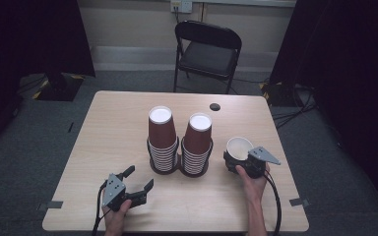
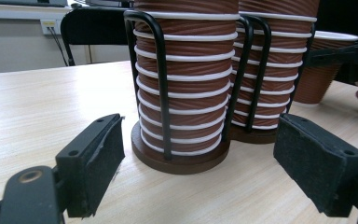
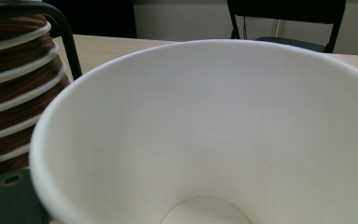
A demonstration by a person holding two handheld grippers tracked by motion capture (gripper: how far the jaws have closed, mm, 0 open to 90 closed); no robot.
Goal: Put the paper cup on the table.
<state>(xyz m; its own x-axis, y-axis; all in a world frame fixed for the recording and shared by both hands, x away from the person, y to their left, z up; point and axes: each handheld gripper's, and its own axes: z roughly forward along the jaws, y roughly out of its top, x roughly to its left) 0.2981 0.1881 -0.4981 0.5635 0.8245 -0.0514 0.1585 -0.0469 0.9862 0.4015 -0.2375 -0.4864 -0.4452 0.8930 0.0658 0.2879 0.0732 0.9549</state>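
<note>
Two stacks of upside-down brown paper cups, the left stack [image 1: 162, 140] and the right stack [image 1: 197, 143], stand in black wire holders at the table's middle. My left gripper [image 1: 140, 177] is open near the front edge, pointing at the left stack [image 2: 186, 84], with nothing between its pads [image 2: 105, 161]. To the right, my right gripper [image 1: 236, 160] is shut on a single brown cup [image 1: 239, 147] that is mouth up, with its white inside [image 3: 223, 130] facing the camera. In the left gripper view this cup [image 2: 324, 70] stands beside the right stack [image 2: 275, 65].
The wooden table [image 1: 118, 128] has a small dark hole [image 1: 215, 106] near its far edge. A black folding chair [image 1: 206, 51] stands behind the table. Cables trail from both grippers off the front edge.
</note>
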